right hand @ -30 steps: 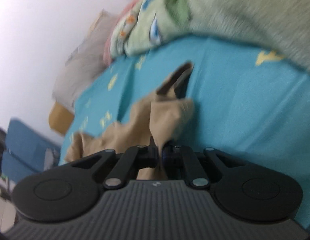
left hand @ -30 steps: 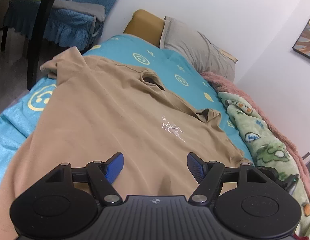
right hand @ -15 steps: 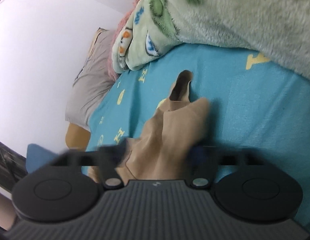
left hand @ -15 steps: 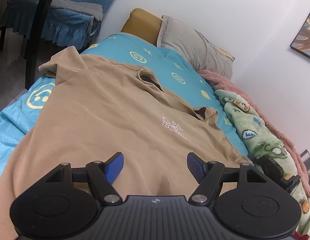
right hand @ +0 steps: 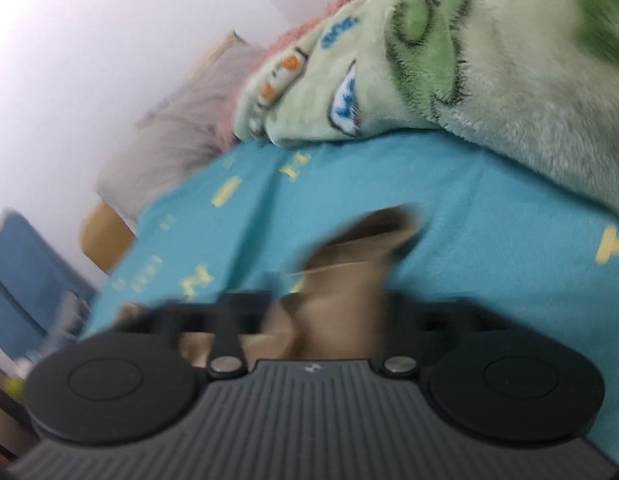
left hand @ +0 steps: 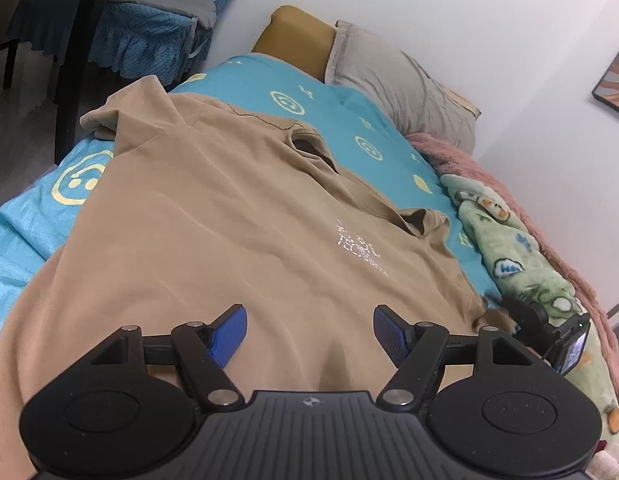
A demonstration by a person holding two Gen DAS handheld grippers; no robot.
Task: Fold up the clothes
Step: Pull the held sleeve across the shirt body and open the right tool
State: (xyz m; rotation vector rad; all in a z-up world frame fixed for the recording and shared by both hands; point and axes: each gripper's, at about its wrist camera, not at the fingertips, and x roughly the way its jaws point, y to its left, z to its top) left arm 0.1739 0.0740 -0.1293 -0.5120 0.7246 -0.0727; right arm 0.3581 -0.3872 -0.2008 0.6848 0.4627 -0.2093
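The bed (left hand: pixel 341 120) (turquoise sheet) carries a tan T-shirt (left hand: pixel 213 232), grey pillow (left hand: pixel 397 88) and green blanket (left hand: pixel 517 256).

Shirt (left hand: pixel 229 216) on bed (left hand: pixel 329 120), pillow (left hand: pixel 401 80) behind.

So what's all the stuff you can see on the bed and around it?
T-shirt: one, tan, spread flat on the bed sheet, white print on the chest.
Bed sheet: one, turquoise with yellow smiley faces.
Pillow: one, grey, at the head of the bed.
Cushion: one, mustard yellow, beside the pillow.
Fleece blanket: one, green with cartoons, along the wall side.
Pink blanket: one, under the green one.
Chair: one, blue cover, beside the bed.
Left gripper: black, blue pads, open above the shirt's hem.
Right gripper: black, blurred, over a sleeve.
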